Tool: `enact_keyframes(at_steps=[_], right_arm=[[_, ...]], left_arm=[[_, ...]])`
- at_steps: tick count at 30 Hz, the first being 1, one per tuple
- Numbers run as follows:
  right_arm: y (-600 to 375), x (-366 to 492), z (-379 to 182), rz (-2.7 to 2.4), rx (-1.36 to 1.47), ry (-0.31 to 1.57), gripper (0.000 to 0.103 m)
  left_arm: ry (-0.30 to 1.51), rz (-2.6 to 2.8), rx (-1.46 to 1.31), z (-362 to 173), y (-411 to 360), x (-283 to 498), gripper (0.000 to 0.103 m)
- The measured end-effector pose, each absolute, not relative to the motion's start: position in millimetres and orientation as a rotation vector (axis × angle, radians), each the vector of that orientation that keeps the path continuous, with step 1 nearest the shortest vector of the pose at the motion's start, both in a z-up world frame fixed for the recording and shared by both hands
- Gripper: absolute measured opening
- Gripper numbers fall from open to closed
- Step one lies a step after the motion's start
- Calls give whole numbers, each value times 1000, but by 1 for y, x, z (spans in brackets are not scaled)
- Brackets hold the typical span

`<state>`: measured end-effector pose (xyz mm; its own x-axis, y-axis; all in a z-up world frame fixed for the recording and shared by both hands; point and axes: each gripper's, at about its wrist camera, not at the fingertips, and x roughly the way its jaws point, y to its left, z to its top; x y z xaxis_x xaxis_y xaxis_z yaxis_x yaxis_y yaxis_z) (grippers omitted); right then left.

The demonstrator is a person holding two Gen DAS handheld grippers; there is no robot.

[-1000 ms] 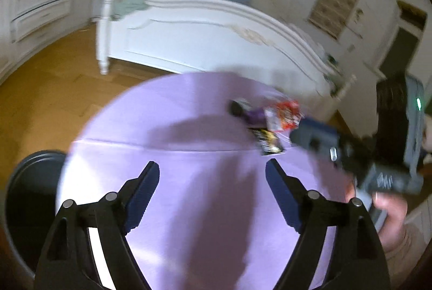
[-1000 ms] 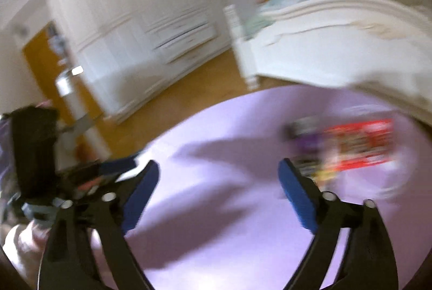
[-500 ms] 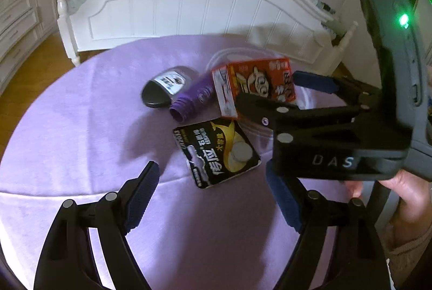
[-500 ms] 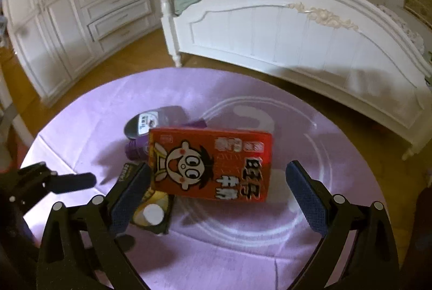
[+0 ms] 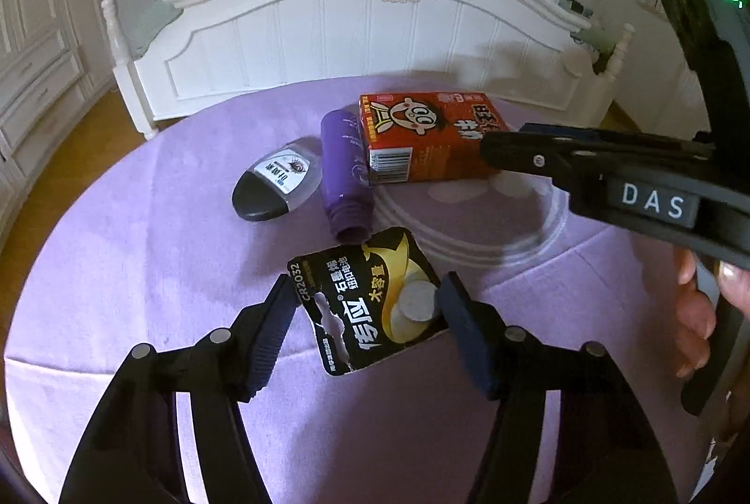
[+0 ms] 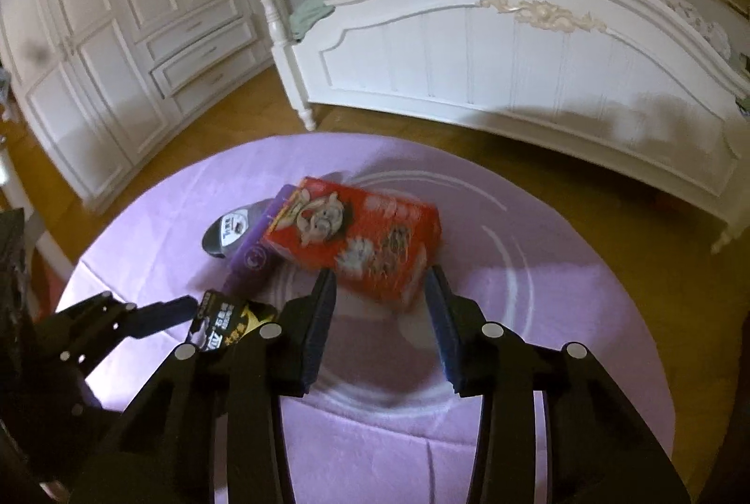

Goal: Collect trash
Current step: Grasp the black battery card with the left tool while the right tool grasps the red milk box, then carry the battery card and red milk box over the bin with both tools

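Observation:
A black battery blister pack [image 5: 375, 293] lies on the purple tablecloth [image 5: 140, 222]. My left gripper [image 5: 365, 307] is closing on it, and both pads touch its side edges. The pack's near edge curls up. In the right wrist view the same pack [image 6: 229, 316] shows at the tip of one left finger. A red drink carton [image 6: 356, 241] sits tilted and blurred. My right gripper [image 6: 379, 283] is closing on its near end, with the pads against it. In the left wrist view the carton [image 5: 422, 138] has one of the right gripper's fingers [image 5: 515, 150] at its right end.
A purple tube [image 5: 344, 180] and a flat clear bottle with a black cap [image 5: 276, 185] lie left of the carton. A clear round plate [image 5: 539, 232] rests under the carton. A white bed footboard [image 5: 375, 35] stands behind the table and white wardrobes [image 6: 117, 35] at the left. A hand [image 5: 698, 316] holds the right gripper.
Both grippers swung in over the table and down to the trash. Their jaws narrowed: the left around the battery pack, the right around the carton, which turned and tipped.

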<state>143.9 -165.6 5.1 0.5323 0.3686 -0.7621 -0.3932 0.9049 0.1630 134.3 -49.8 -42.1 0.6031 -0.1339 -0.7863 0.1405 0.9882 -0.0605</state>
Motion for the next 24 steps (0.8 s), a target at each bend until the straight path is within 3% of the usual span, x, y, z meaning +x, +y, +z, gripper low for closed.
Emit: enact_keyframes(at_steps=[1,3,4,5,14,24], right_arm=[[-166,145,6,456,-28,909,41],[-163,146,9,448,-30,917,64],[-162,146,11,440,-35,901,89],[-159,145,15,429,-41,868,98],[-112,184,-11,367,-46,991,95],[-143,158,-6,375,51,931,93]], left_arm=[[911,-165,4,-42,-48,132,62],[915,-171,-2,-41,-44,124,62],[917,-171,-10,-40,-43,121,62],[918,-169,-22,-39,-39,117,62],[866,-98,-145,-15,18,51,62],[842,-58,-238,-15,57,14,62]])
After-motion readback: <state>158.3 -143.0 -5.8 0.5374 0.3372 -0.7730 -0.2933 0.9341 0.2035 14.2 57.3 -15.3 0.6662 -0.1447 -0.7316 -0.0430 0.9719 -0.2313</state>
